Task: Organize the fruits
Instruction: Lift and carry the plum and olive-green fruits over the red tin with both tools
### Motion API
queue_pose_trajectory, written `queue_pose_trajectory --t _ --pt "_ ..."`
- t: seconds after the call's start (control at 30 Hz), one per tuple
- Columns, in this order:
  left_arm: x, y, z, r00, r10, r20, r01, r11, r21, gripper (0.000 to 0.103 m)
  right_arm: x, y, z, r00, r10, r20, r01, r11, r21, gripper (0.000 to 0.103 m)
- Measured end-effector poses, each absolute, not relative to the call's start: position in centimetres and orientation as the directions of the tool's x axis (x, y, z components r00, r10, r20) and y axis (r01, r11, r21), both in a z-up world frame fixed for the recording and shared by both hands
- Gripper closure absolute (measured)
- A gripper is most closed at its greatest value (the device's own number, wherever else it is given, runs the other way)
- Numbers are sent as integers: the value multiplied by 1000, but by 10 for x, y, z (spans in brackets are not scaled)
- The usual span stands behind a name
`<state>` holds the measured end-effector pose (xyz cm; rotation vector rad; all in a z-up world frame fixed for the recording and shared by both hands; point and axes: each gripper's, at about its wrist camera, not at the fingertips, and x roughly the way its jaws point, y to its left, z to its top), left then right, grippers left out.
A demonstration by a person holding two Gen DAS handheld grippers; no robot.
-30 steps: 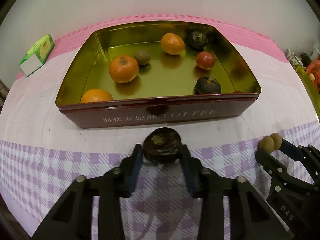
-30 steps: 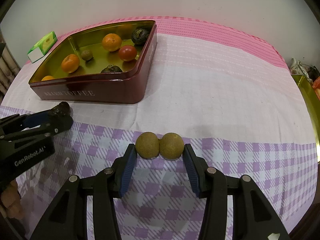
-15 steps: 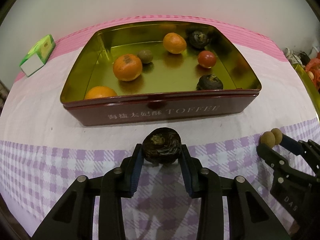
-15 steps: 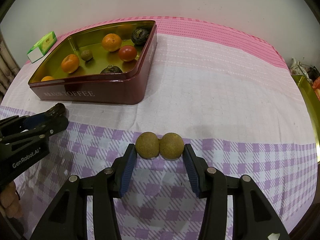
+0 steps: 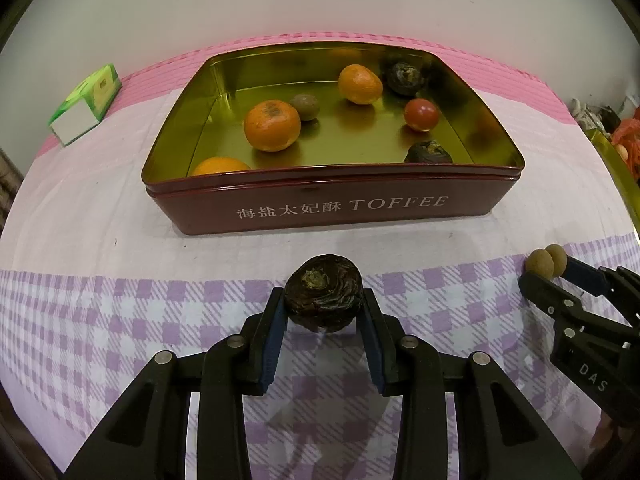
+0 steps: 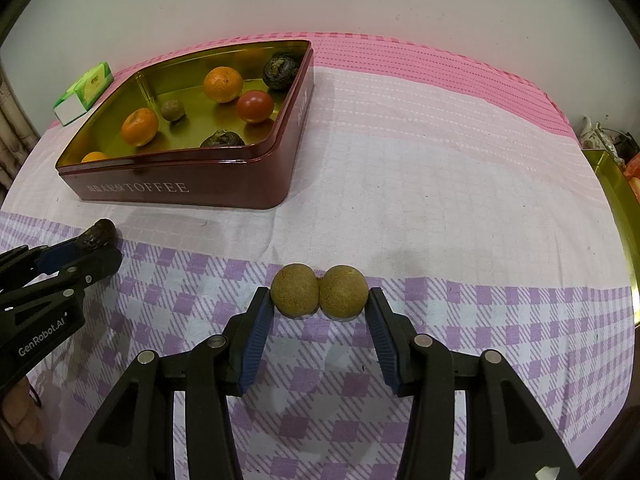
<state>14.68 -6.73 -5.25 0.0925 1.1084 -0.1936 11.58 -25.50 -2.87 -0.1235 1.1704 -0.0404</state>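
While it angles steeply down toward the checked tablecloth (image 5: pixel 120 320), the left gripper (image 5: pixel 323 312) clamps a dark wrinkled fruit (image 5: pixel 323 291) between its blue pads, in front of the red TOFFEE tin (image 5: pixel 340 210). That tin holds three oranges, a red tomato (image 5: pixel 421 114), a small brown fruit and two more dark fruits (one half hidden by the near wall). At the right edge of this view the right gripper's fingers show.

From the right wrist, the right gripper (image 6: pixel 320 308), pitched down alike, pinches two tan longans (image 6: pixel 319 290) side by side, touching each other. A green box (image 6: pixel 86 90) lies beyond the tin.
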Motion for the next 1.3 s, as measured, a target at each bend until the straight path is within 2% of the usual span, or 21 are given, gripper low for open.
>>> queue_pose_trajectory --t 0.97,1.3 --pt "144 -64 -47 407 -108 -907 176 984 -38 66 113 -251 -25 371 -88 -924 -41 993 -111 59" --pt "135 -58 -28 440 -111 -891 168 985 -39 66 103 -241 -7 388 -61 -920 -58 994 -90 59"
